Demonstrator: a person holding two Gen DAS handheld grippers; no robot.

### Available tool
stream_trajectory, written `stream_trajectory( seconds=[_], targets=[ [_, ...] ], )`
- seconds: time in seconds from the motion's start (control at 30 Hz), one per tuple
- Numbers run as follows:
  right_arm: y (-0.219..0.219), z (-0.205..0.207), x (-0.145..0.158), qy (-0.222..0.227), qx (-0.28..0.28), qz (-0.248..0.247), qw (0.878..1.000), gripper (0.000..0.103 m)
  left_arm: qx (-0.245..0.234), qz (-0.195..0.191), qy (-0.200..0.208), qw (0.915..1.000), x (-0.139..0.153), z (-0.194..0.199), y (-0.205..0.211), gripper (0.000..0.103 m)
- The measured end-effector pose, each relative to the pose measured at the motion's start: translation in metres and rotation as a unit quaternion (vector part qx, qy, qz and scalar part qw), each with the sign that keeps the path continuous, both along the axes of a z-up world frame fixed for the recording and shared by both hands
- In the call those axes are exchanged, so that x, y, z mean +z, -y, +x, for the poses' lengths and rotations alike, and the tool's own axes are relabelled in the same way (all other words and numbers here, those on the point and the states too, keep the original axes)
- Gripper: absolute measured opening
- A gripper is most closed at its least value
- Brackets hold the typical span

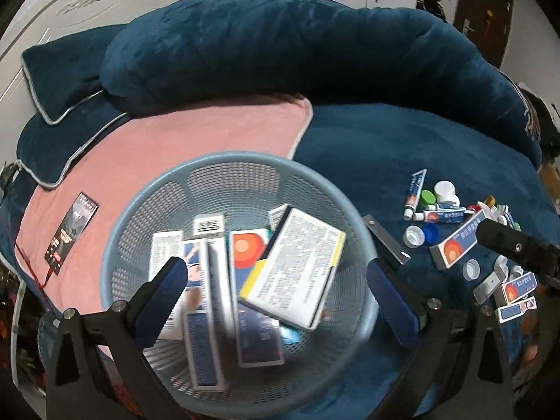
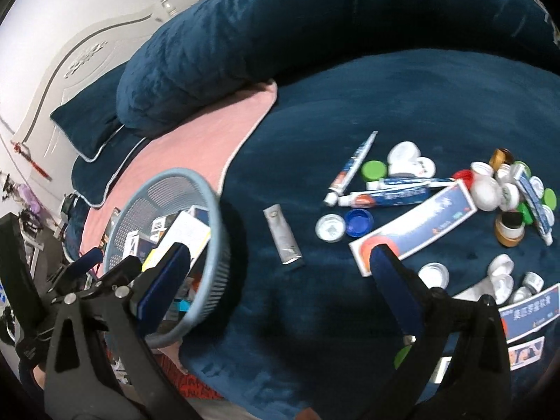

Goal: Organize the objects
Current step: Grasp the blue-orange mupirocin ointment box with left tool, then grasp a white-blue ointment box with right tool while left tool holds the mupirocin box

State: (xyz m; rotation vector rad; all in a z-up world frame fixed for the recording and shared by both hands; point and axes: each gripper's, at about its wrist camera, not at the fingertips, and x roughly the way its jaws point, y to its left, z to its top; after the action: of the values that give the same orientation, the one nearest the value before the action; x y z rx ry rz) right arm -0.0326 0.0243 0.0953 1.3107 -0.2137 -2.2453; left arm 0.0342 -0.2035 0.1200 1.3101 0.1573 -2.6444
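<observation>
- Black arms of the left tool (image 1: 276,273) fill the bottom of the left wrist view, with its blue-padded fingers (image 1: 164,294) spread wide over a round blue mesh basket (image 1: 140,206) and nothing between them.
- Several medicine cartons (image 1: 294,266) already lie inside that basket, which sits on a bed with a pink blanket (image 1: 175,140).
- Right tool (image 2: 280,266) sits at the bottom of the right wrist view, spread wide and empty above the dark blue bedding (image 2: 420,98).
- Much appears left to sort: at right of that view lie ointment tubes (image 2: 385,196), a long blue carton (image 2: 416,224), a silver tube (image 2: 283,238), loose bottle caps (image 2: 357,222) and small white bottles (image 2: 484,192).
- Judging by this, roughly half is done.
</observation>
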Motion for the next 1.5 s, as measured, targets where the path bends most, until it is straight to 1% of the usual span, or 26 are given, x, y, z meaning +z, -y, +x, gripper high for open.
stream_trajectory(
  seconds=[0.27, 0.4, 0.47, 0.57, 0.63, 0.67, 0.7, 0.8, 0.87, 0.93, 1.07, 1.17, 1.23, 1.27, 1.37, 1.43, 1.47, 1.5],
  targets=[
    [-0.036, -0.006, -0.001, 0.002, -0.032, 0.002, 0.999, 0.103, -0.027, -0.005, 0.007, 0.9996, 0.002, -0.014, -0.031, 0.103],
    [-0.058, -0.009, -0.003, 0.004, -0.053, 0.003, 0.999, 0.103, -0.046, 0.001, 0.013, 0.9988, 0.001, -0.023, -0.051, 0.103],
    [-0.073, -0.011, -0.005, 0.007, -0.068, 0.003, 0.998, 0.103, -0.060, 0.003, 0.019, 0.9980, -0.002, -0.029, -0.065, 0.103],
    [-0.099, -0.015, -0.010, 0.014, -0.094, 0.003, 0.995, 0.103, -0.093, -0.005, 0.030, 0.9952, -0.009, -0.042, -0.094, 0.103],
    [-0.119, -0.017, -0.014, 0.017, -0.114, 0.002, 0.993, 0.103, -0.121, -0.013, 0.036, 0.9919, -0.014, -0.052, -0.116, 0.103],
    [-0.129, -0.018, -0.015, 0.019, -0.125, 0.002, 0.992, 0.103, -0.145, -0.021, 0.038, 0.9886, -0.019, -0.059, -0.132, 0.103],
    [-0.138, -0.019, -0.016, 0.020, -0.135, 0.001, 0.991, 0.103, -0.157, -0.026, 0.038, 0.9865, -0.021, -0.061, -0.141, 0.103],
    [-0.171, -0.019, -0.022, 0.029, -0.169, -0.005, 0.985, 0.103, -0.211, -0.052, 0.047, 0.9750, -0.033, -0.073, -0.178, 0.102],
    [-0.187, -0.019, -0.026, 0.036, -0.185, -0.009, 0.982, 0.103, -0.235, -0.058, 0.055, 0.9687, -0.041, -0.079, -0.194, 0.102],
    [-0.201, -0.019, -0.029, 0.043, -0.198, -0.015, 0.979, 0.103, -0.249, -0.066, 0.060, 0.9645, -0.048, -0.089, -0.207, 0.102],
    [-0.219, -0.022, -0.036, 0.056, -0.215, -0.026, 0.975, 0.103, -0.259, -0.057, 0.074, 0.9612, -0.064, -0.108, -0.222, 0.102],
    [-0.226, -0.025, -0.040, 0.064, -0.219, -0.035, 0.973, 0.103, -0.271, -0.072, 0.081, 0.9566, -0.075, -0.116, -0.234, 0.102],
    [-0.229, -0.027, -0.042, 0.066, -0.220, -0.036, 0.972, 0.103, -0.286, -0.085, 0.084, 0.9508, -0.082, -0.120, -0.244, 0.102],
    [-0.230, -0.028, -0.043, 0.067, -0.221, -0.037, 0.972, 0.103, -0.292, -0.091, 0.085, 0.9484, -0.084, -0.121, -0.247, 0.099],
    [-0.234, -0.029, -0.045, 0.069, -0.222, -0.038, 0.972, 0.103, -0.309, -0.121, 0.096, 0.9386, -0.094, -0.124, -0.259, 0.085],
    [-0.236, -0.030, -0.046, 0.068, -0.223, -0.033, 0.972, 0.103, -0.320, -0.129, 0.099, 0.9332, -0.098, -0.124, -0.266, 0.069],
    [-0.237, -0.029, -0.046, 0.066, -0.223, -0.029, 0.972, 0.103, -0.327, -0.132, 0.099, 0.9306, -0.099, -0.123, -0.268, 0.048],
    [-0.237, -0.029, -0.046, 0.063, -0.223, -0.024, 0.973, 0.103, -0.331, -0.138, 0.098, 0.9286, -0.100, -0.122, -0.271, 0.046]
  ],
)
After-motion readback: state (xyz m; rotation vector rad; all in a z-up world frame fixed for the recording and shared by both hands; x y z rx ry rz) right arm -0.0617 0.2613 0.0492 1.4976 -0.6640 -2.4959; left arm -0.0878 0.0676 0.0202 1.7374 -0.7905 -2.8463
